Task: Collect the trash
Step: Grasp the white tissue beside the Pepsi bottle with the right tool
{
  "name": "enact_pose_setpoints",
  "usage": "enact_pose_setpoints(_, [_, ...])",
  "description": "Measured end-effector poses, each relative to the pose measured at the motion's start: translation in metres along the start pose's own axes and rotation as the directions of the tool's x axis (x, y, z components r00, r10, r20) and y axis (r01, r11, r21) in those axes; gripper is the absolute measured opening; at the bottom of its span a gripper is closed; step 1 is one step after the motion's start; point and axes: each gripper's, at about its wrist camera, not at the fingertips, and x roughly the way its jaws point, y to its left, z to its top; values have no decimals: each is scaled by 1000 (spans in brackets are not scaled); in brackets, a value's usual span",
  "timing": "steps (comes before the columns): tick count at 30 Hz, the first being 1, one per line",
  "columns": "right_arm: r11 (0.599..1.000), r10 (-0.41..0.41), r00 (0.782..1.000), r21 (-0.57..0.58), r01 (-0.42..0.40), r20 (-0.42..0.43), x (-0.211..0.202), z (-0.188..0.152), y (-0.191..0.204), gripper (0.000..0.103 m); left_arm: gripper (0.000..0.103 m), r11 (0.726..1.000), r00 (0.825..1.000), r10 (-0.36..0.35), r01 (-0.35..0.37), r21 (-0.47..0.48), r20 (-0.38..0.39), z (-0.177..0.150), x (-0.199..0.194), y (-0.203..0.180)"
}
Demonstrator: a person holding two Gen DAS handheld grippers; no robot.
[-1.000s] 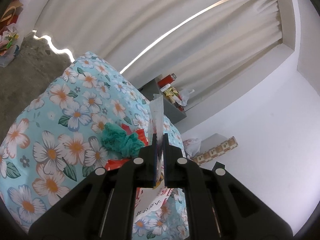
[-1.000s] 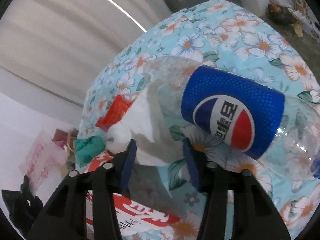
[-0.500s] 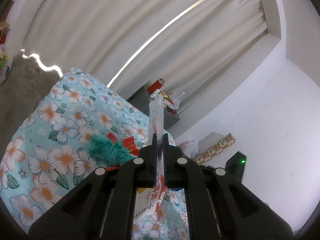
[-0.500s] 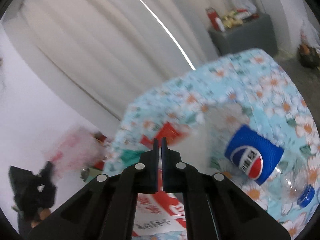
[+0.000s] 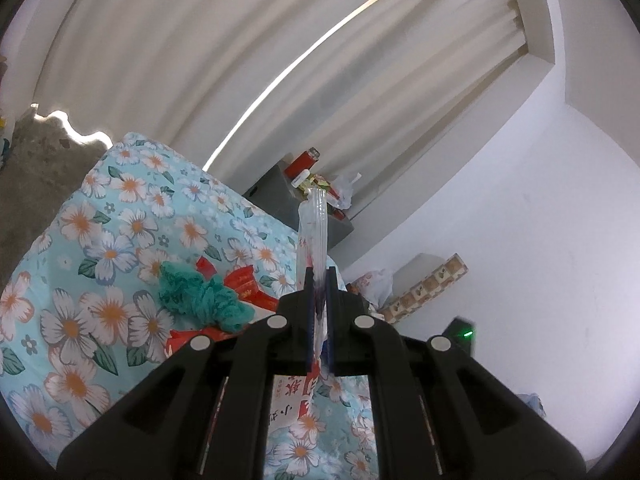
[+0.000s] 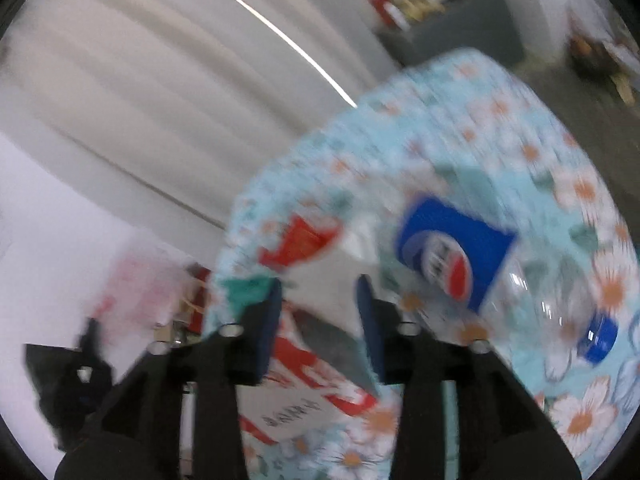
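Left tongs (image 5: 319, 280) clamp the plastic bag (image 5: 314, 232); keep it upright. Right tongs (image 6: 318, 300), opening and empty, centre over the bottle (image 6: 500, 276).

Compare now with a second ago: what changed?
The right gripper snapped shut, missed the white tissue, and its jaws are opening again with nothing between them. The left gripper stays clamped on the plastic bag. Bottle unmoved.
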Motion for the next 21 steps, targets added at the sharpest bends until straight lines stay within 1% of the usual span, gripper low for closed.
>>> enact_pose_setpoints(1, [1000, -14, 1000, 15, 14, -15, 8, -2, -4, 44, 3, 1000, 1000, -2, 2, -1, -2, 0, 1, 0])
enact_pose_setpoints(2, [999, -22, 999, 45, 25, -47, 19, -4, -10, 45, 3, 1000, 1000, -3, 3, -3, -5, 0, 2, 0])
enact_pose_setpoints(4, [996, -21, 997, 85, 27, -75, 33, -6, -16, 45, 3, 1000, 1000, -3, 3, -2, -10, -1, 2, -1])
enact_pose_setpoints(9, [993, -16, 999, 120, 22, -49, 52, -1, -23, 44, 3, 1000, 1000, 4, -4, -1, -11, -2, 1, -1])
enact_pose_setpoints(11, [992, -4, 999, 124, 10, -43, 56, 1, -26, 32, 3, 1000, 1000, 6, -6, -1, -11, -2, 1, 0])
enact_pose_setpoints(13, [992, 25, 999, 123, -19, -44, 55, 3, -26, 11, 3, 1000, 1000, 6, -6, 1, -11, -1, 0, 0])
enact_pose_setpoints(16, [997, 48, 999, 63, -46, -21, 48, 7, -12, 7, 3, 1000, 1000, 6, -6, -1, -12, -2, -1, 2])
enact_pose_setpoints(21, [993, 107, 993, -60, -104, 45, 25, 16, 18, 6, 3, 1000, 1000, 7, -7, 2, -10, -2, -1, 1])
